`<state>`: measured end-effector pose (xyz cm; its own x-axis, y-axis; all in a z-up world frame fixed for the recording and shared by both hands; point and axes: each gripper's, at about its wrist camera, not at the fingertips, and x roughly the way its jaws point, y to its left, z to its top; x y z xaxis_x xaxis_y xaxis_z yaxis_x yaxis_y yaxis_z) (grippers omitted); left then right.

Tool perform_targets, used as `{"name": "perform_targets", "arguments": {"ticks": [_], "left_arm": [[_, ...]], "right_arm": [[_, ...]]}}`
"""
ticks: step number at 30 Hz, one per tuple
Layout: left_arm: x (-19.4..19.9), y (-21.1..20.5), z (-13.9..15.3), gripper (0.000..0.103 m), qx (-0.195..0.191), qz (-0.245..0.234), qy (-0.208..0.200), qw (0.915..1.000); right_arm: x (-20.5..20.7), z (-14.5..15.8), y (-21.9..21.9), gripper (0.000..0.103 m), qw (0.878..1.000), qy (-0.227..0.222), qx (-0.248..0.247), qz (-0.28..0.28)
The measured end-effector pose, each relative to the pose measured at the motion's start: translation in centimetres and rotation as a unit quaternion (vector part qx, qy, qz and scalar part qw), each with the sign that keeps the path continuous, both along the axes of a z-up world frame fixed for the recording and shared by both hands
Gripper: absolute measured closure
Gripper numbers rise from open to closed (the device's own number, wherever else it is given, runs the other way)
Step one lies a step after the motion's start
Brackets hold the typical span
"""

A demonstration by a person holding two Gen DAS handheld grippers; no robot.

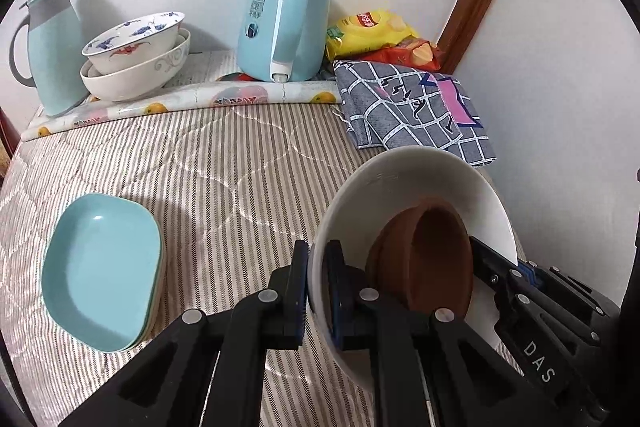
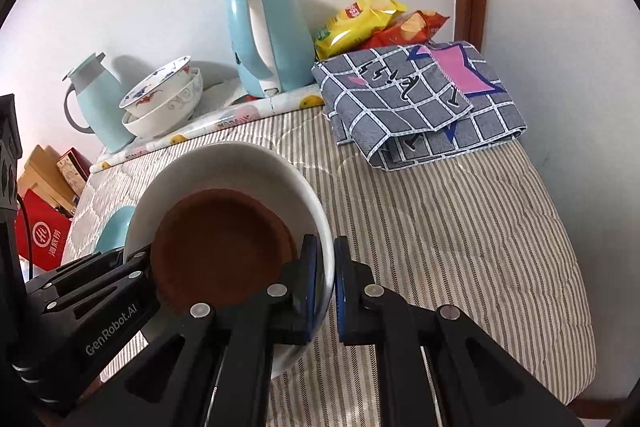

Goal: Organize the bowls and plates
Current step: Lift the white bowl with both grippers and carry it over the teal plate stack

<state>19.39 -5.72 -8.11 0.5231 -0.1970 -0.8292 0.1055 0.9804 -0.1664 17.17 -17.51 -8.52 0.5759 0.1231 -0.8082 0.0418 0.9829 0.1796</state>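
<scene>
A white bowl (image 1: 416,187) with a brown bowl (image 1: 428,267) inside it is held between both grippers. My left gripper (image 1: 318,291) is shut on the white bowl's left rim. My right gripper (image 2: 326,287) is shut on its right rim (image 2: 320,227); the brown bowl (image 2: 220,247) lies inside. The right gripper also shows in the left wrist view (image 1: 500,275) at the bowl's far side. Stacked light blue square plates (image 1: 100,271) lie on the striped table cover to the left. Two stacked patterned bowls (image 1: 136,55) stand at the back left.
A light blue kettle (image 1: 284,23) and a light blue jug (image 1: 52,51) stand at the back by the wall. Snack bags (image 1: 368,31) and a folded grey checked cloth (image 1: 416,107) lie at the back right. Red boxes (image 2: 40,235) sit beyond the table's left edge.
</scene>
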Motion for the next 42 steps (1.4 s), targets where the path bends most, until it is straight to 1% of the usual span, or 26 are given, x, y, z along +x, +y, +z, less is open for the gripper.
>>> {"name": "perform_targets", "arguments": {"ticks": [21,42], "left_arm": [[-1.4,2.0,1.1,0.093,0.0,0.0,-0.011,0.9999],[-2.4,6.5,2.1,0.093,-0.001,0.026,-0.02,0.9995]], "right_arm": [[-1.1,1.1,1.8,0.095,1.0,-0.009,0.001,0.0],[-1.0,2.1,6.0,0.095,0.999,-0.019,-0.002,0.026]]}}
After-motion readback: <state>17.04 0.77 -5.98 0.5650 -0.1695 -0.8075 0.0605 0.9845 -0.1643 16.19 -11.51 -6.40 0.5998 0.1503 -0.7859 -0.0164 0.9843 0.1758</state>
